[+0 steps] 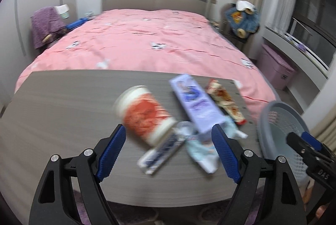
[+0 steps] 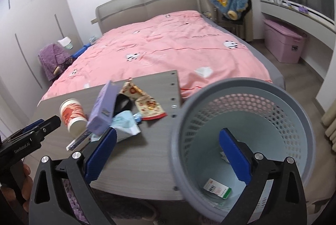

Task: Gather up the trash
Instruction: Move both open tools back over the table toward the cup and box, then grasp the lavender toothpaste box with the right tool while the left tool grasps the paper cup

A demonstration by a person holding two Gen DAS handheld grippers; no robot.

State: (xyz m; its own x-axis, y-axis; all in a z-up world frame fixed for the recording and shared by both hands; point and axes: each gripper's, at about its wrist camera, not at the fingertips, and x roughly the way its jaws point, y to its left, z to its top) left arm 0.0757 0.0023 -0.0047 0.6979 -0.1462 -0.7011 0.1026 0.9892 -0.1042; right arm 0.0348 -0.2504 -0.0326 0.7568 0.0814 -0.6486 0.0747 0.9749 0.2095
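1. While the trash sits in a loose heap on the tabletop point(image 1: 63, 103), my left hand-held gripper point(image 1: 169, 151) hangs over its near edge with the fingers spread wide and nothing between them.
2. Ahead of it lie a tipped paper cup point(image 1: 145, 113), a purple box point(image 1: 193, 101) leaning on the pile, a red snack wrapper point(image 1: 224, 99), a crumpled pale-blue wrapper point(image 1: 201, 149) and a flat blue-and-white packet point(image 1: 159, 151). The left view is blurred, so I cannot tell which piece the fingers are lined up on.
3. My right hand-held gripper point(image 2: 168, 153) is also spread apart and holds nothing. One finger shows in front of the tabletop, the other in front of the basket's inside.
4. Just beside the right end of the tabletop is the basket point(image 2: 289, 99), its mouth tilted toward me, I judge so that trash can go straight in.
5. A small green-and-white carton point(image 2: 217, 188) already lies in the basket, with some scraps I cannot make out.
6. Most of the heap is not yet collected, so I judge the job early on.
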